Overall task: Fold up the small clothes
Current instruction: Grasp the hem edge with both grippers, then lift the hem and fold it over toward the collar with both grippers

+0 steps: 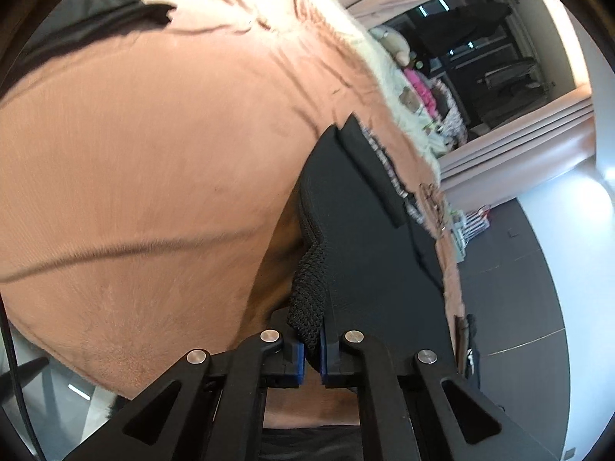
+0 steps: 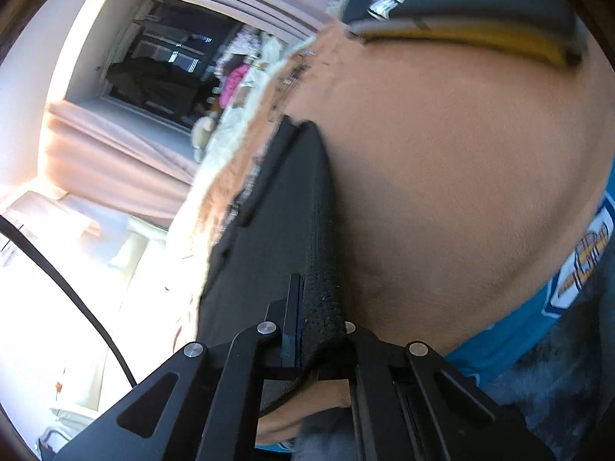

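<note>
Nearest to you in the left wrist view, your left tongs (image 1: 312, 349) are clamped on a black garment (image 1: 365, 238): a bunched, knitted edge of it is squeezed between the two blue pads (image 1: 299, 357), and the cloth runs up and away from the tips as a smooth dark panel with a thicker band across its far end. In the right wrist view, your right tongs (image 2: 307, 340) are closed as well, biting another edge of the same black garment (image 2: 284, 223); the textured hem rises straight out from between the jaws and the panel stretches away above them. You hold the garment by two edges, one in each of the tongs, raised over a brown, suede-like cover (image 1: 146, 161) that fills most of both views behind it.

Further out, on your right side, a blue cloth with a printed badge (image 2: 576, 269) lies on the brown cover, and a dark piece with a yellow stripe (image 2: 499, 38) sits at the top, blurred. Along the far edge of the brown cover runs a pale fluffy trim (image 1: 388, 73). Beyond it, a heap of mixed clothes with a bright pink item (image 1: 421, 88) is too small to make out piece by piece. Farthest off are pinkish curtains (image 1: 519, 142) framing a dark window (image 1: 499, 57), and a grey floor (image 1: 519, 307) below.
</note>
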Demonstrator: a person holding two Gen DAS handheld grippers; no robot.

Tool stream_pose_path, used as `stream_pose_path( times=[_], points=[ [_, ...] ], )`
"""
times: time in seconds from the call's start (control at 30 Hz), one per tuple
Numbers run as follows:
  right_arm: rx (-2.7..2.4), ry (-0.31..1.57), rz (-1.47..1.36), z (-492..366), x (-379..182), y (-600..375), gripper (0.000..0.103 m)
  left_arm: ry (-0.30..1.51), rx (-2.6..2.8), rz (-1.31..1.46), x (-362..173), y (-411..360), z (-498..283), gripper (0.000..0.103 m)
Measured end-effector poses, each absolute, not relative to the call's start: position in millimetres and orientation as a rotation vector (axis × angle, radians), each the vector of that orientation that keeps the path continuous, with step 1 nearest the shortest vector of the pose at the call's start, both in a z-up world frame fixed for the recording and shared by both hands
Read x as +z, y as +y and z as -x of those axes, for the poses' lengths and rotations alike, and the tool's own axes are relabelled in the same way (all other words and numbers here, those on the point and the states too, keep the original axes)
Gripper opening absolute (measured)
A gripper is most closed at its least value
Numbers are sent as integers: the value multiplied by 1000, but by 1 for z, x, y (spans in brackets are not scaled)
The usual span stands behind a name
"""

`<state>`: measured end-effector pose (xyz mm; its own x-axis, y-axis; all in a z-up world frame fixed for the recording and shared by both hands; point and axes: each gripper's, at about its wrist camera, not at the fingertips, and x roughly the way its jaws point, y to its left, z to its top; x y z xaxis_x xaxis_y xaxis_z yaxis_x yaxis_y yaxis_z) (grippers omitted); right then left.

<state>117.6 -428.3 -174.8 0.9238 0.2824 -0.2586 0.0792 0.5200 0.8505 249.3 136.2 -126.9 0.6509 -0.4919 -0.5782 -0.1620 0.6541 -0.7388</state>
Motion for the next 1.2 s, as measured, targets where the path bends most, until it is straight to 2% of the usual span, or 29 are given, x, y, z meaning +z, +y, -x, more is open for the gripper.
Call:
stream_pose_path(
  times=[0.43, 0.77, 1.2],
  points=[
    [235, 285, -1009, -72, -133, -416, 0, 716, -252, 916, -56, 161, -203, 4],
    [294, 272, -1022, -71, -131, -433, 0, 654, -246, 927, -21, 169, -142, 4],
    [352, 248, -1025, -29, -139, -459, 0, 574, -246, 910, 9, 171, -53, 4]
  ],
)
